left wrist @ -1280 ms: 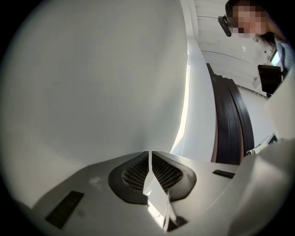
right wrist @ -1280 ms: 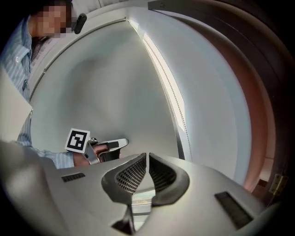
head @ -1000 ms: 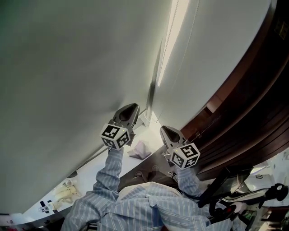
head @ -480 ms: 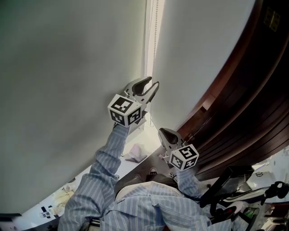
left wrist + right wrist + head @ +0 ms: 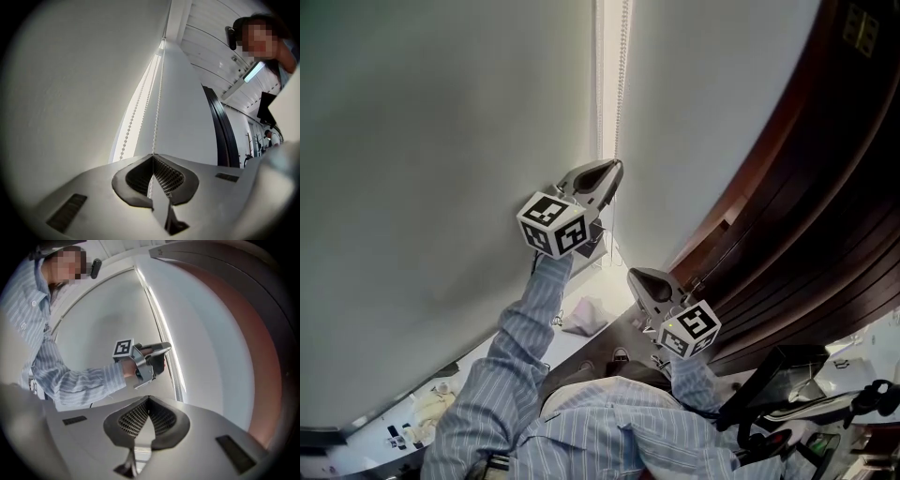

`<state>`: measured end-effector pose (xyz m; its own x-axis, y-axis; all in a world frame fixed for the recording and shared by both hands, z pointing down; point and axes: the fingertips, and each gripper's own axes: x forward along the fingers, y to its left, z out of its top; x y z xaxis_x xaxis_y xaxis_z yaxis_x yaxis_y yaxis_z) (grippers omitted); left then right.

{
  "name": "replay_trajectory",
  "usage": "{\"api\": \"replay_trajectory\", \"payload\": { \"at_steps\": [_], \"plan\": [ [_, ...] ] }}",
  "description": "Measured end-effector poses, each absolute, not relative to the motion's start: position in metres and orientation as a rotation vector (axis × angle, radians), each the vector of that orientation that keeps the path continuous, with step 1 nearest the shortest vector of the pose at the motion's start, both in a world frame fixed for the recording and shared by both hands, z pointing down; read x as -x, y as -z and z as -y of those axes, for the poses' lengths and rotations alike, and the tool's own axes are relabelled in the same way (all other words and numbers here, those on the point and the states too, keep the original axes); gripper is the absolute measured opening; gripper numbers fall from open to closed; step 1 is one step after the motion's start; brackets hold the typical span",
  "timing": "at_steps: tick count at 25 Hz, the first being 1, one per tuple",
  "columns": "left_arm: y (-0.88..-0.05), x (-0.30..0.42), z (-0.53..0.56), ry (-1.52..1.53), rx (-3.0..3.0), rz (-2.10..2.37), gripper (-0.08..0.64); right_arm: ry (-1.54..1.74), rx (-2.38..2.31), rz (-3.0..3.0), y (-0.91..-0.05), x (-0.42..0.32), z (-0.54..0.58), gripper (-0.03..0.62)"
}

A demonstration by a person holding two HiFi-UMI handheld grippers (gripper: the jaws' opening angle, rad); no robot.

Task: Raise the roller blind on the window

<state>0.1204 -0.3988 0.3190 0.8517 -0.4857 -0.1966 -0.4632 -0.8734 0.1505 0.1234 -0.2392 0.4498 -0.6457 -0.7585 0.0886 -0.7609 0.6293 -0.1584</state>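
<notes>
Roller blind [image 5: 441, 187]: lowered, its pale grey sheet filling the left of the head view. A narrow strip of daylight [image 5: 605, 75] runs down its right edge, with a second pale blind [image 5: 712, 112] on the far side of that strip.

Bead chain [image 5: 623, 56]: hangs down along the daylight strip. The left gripper view shows it as two white strands side by side, and the right-hand strand [image 5: 157, 103] runs straight down into the jaws.

Left gripper [image 5: 615, 169]: raised against the edge of the blind, tips pointing up at the chain. Its jaws are closing, and the ribbed pads [image 5: 168, 176] already meet on the one strand. The other strand [image 5: 133, 112] hangs free, just to the left.

Right gripper [image 5: 636, 275]: lower and to the right of the left one, apart from it. Its jaws [image 5: 149, 398] are pressed together and no chain shows between them. Its own view looks up at the left gripper [image 5: 165, 348] against the daylight strip.

Surroundings: a striped sleeve [image 5: 525, 337] runs up to the left gripper. Dark wood panelling [image 5: 825, 187] curves down the right of the head view.
</notes>
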Motion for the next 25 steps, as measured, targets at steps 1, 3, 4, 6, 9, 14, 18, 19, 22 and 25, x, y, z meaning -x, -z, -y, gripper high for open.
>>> {"api": "replay_trajectory", "payload": {
  "at_steps": [1,3,4,6,9,14,18,19,22,25],
  "plan": [
    [-0.323,-0.122,0.398,0.306,-2.941,0.763,0.006,-0.214,-1.321,2.828,-0.442,-0.123,0.238,0.005],
    [-0.336,-0.124,0.397,0.220,-2.962,0.795,0.005,-0.102,-1.337,2.853,-0.424,-0.122,0.236,0.005],
    [-0.340,-0.123,0.396,0.228,-2.954,0.806,0.005,-0.071,-1.347,2.876,-0.414,-0.123,0.236,0.004],
    [-0.342,-0.116,0.396,0.304,-2.902,0.806,0.005,-0.039,-1.376,2.913,-0.393,-0.127,0.239,0.005],
    [-0.342,-0.104,0.395,0.313,-2.909,0.853,0.005,0.033,-1.427,2.902,-0.363,-0.133,0.253,0.005],
    [-0.346,-0.083,0.382,0.377,-2.885,0.833,0.005,0.209,-1.434,2.851,-0.307,-0.123,0.282,0.006],
    [-0.347,-0.074,0.371,0.429,-2.845,0.760,0.005,0.354,-1.380,2.836,-0.271,-0.101,0.299,0.008],
    [-0.347,-0.073,0.369,0.436,-2.838,0.753,0.005,0.365,-1.360,2.839,-0.266,-0.094,0.303,0.013],
    [-0.351,-0.070,0.365,0.416,-2.837,0.758,0.005,0.314,-1.280,2.868,-0.253,-0.074,0.321,0.107],
    [-0.353,-0.069,0.362,0.416,-2.838,0.761,0.005,0.250,-1.255,2.934,-0.232,-0.062,0.339,0.107]
  ]
}}
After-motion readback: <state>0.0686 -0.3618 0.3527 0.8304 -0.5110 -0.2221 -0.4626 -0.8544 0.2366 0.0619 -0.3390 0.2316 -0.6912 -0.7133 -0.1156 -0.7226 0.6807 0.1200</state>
